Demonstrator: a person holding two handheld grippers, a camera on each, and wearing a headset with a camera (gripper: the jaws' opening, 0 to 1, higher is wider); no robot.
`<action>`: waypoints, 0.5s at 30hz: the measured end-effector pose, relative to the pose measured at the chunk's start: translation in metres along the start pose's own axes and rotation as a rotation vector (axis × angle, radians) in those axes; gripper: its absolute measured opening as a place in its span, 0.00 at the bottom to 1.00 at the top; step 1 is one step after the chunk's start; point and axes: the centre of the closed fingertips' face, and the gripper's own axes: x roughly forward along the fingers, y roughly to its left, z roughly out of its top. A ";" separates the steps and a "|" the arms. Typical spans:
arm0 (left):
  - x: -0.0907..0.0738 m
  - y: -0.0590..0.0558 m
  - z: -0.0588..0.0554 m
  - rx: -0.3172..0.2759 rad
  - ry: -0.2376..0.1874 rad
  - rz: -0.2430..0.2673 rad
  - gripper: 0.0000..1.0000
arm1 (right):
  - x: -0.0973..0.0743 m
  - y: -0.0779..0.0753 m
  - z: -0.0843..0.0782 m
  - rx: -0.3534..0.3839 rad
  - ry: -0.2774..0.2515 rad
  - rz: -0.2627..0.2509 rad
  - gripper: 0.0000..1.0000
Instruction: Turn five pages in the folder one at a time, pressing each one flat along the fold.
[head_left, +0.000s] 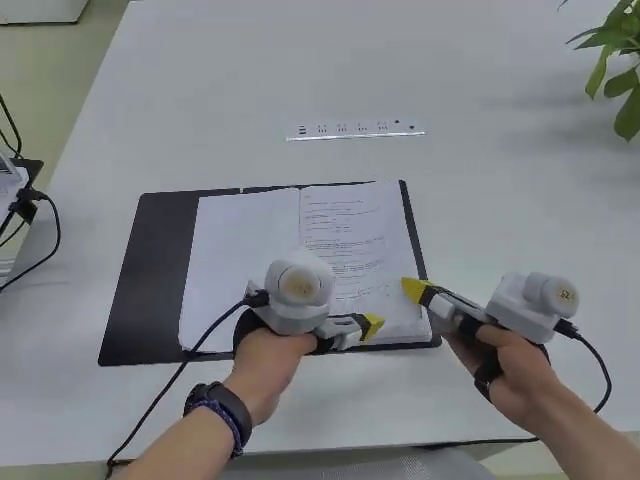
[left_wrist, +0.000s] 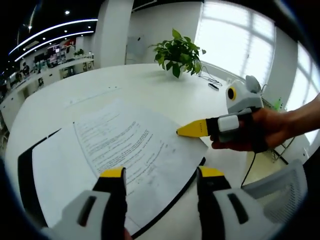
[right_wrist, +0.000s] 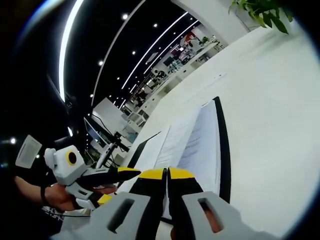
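- Head view has the folder (head_left: 150, 300) lying open on the table (head_left: 480, 200), with the printed page (head_left: 345, 240) uppermost on its right half; the right gripper (head_left: 415, 291) points its tip at that page's outer edge, near the lower corner.
- Likeliest slip: the closed tip slides over the sheet without lifting it, or catches two sheets together, since their edges lie close on one another; either would spoil the one-at-a-time count.
- A hard drag across the paper could crease or tear the corner; it could also shove the whole folder, which neither gripper appears to pin down.
- The left gripper (head_left: 370, 326) hovers at the folder's lower edge, just beside the right one; the two could knock together when the page comes over.
- Right gripper view: its jaws are clenched together, yellow tips meeting, with no paper visibly between them; whether the tip touches the page I cannot tell.
- Left gripper view: the jaws stand wide apart above the lower part of the printed page, grasping nothing.
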 end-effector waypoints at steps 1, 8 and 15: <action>-0.002 0.002 0.000 -0.002 -0.002 0.002 0.56 | 0.000 0.001 0.001 0.000 -0.003 0.000 0.00; -0.020 0.014 -0.005 0.010 -0.008 0.028 0.57 | 0.005 0.011 0.001 0.003 -0.025 0.008 0.00; -0.035 0.027 -0.010 0.009 -0.014 0.065 0.57 | 0.014 0.024 0.002 -0.006 -0.021 0.026 0.00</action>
